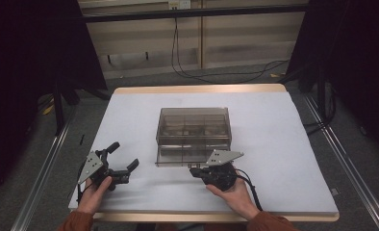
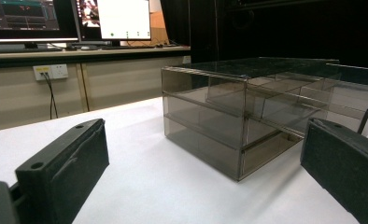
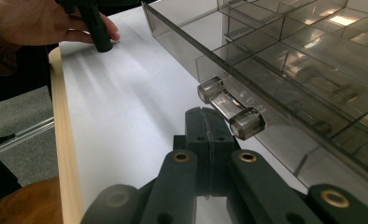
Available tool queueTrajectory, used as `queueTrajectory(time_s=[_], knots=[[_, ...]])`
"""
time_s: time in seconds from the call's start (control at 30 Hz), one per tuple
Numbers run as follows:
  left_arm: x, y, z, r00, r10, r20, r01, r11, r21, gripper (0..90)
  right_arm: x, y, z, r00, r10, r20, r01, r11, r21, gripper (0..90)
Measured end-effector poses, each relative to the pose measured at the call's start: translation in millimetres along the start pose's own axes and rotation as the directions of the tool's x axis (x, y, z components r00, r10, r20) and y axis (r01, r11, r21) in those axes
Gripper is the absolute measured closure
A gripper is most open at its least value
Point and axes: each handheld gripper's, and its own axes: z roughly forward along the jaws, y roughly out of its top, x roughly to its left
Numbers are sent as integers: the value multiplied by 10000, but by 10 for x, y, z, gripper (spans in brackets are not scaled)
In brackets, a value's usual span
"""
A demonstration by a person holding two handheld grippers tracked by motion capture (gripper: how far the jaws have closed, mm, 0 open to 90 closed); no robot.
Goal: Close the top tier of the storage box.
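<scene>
On the desk [image 1: 274, 144], under a white cover, a smoked clear plastic box [image 1: 193, 130] sits mid-desk, slightly toward the person. It has 2 drawer levels with dividers inside, and the lower drawer [image 1: 187, 157] juts a little toward the near edge. I judge the box stiff, light, smooth-walled and likely to slide on the cover if pulled one-handed; thin plastic may crack under a hard pinch.

Left of the box and well apart from it, the left tool [image 1: 123, 158] rests on the desk with jaws spread wide, aimed at the box corner. The right tool [image 3: 204, 140] sits just before the drawer front with jaws pressed together, empty, right below the handle [image 3: 231, 109].

That handle, a clear bar between 2 round posts, looks like the place to take hold. No brand, label or readable writing shows on the box.
</scene>
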Motion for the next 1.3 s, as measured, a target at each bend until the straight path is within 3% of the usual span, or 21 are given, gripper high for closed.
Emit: queueTrajectory(time_s=[1.3], knots=[[-5,0,3,10000,-48,-2,48,10000,-42,9,-64,53,-2,9998,-21,173,26,9997,-261,893]])
